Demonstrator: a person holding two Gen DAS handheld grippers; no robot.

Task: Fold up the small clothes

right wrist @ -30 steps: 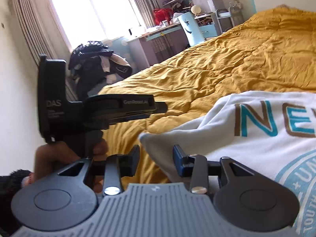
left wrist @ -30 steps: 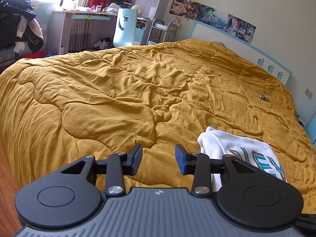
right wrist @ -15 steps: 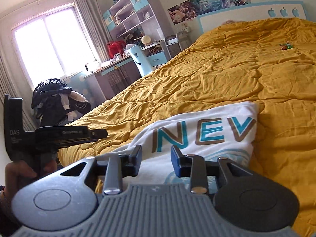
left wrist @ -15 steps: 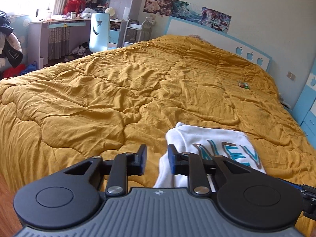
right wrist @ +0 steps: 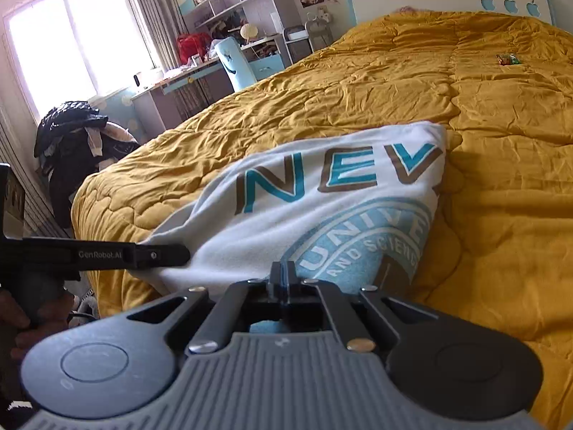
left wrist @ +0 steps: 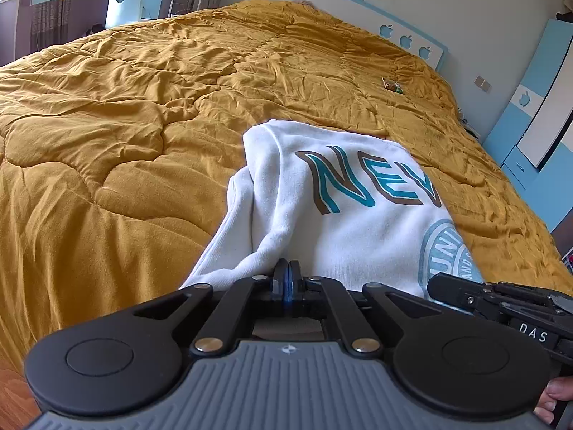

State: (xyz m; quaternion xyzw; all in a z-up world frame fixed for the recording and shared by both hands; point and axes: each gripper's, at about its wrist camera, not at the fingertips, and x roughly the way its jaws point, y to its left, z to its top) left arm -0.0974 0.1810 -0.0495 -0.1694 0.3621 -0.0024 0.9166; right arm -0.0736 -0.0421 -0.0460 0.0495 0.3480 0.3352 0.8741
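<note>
White cotton sweatshirt (left wrist: 343, 222) with teal-and-brown lettering and a round pale-blue crest, lying partly folded near the bed's near edge, on the mustard-yellow quilted duvet (left wrist: 125, 114).

Nearest the cameras, both tongs are clenched on the garment's near hem. The left gripper (left wrist: 286, 279) pinches a ridge of white cloth at the hem's left end, its blue pads pressed together with fabric rising from between them. The right gripper (right wrist: 283, 279) is likewise closed on the hem just below the crest, the cloth running up and away from its tips. In each wrist view the other tool shows at the side of the frame, so the two grips sit near one another along the same edge.

Beyond the tips, the sweatshirt's left side is turned under in a soft roll; the lettered front lies smooth and faces up.

Step in hand, as judged: carrying the near hem toward the far edge of the garment to halve it. To do it well, lift both grips level and together, keep the hem taut between them so no slack bunches, and lay it square on the far edge before releasing.

Farther off, a small green-and-red wrapper (left wrist: 392, 86) lies near the headboard (left wrist: 412, 28), well apart from the work.
</note>
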